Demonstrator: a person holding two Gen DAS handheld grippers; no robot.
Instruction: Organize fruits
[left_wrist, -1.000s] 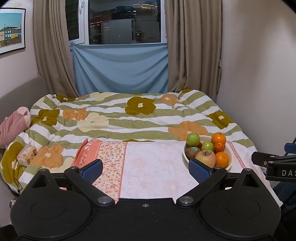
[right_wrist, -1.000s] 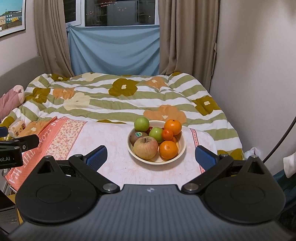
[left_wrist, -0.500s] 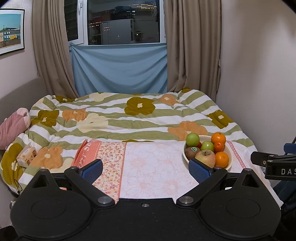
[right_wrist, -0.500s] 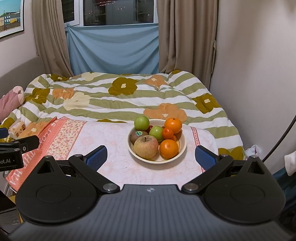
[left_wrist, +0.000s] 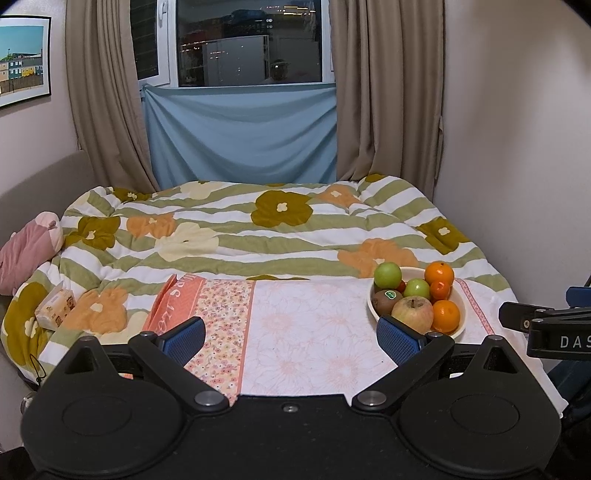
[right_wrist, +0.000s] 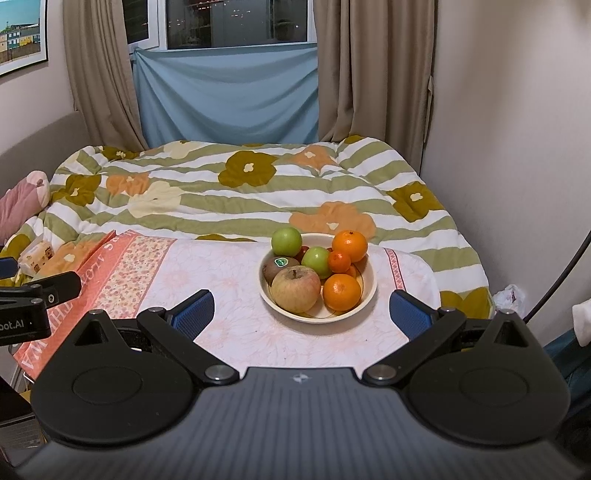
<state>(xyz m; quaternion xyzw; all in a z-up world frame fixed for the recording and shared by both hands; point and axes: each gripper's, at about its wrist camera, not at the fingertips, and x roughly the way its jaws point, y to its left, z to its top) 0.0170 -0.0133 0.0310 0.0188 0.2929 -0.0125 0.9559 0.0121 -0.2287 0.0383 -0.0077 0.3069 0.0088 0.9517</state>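
A cream bowl stands on a pink floral cloth at the bed's near end. It holds a reddish apple, a kiwi with a green sticker, two green apples, two large oranges and a small orange. My right gripper is open, just short of the bowl, nothing between its fingers. My left gripper is open over the cloth, left of the bowl.
A flowered green-striped quilt covers the bed behind the cloth. A tissue pack and a pink plush toy lie at the left edge. A wall runs close on the right, curtains and a window behind.
Both grippers have edged slightly forward and tilted a little, so the bowl sits marginally lower and nearer in the views. The fruits have not moved and both grippers stay open.
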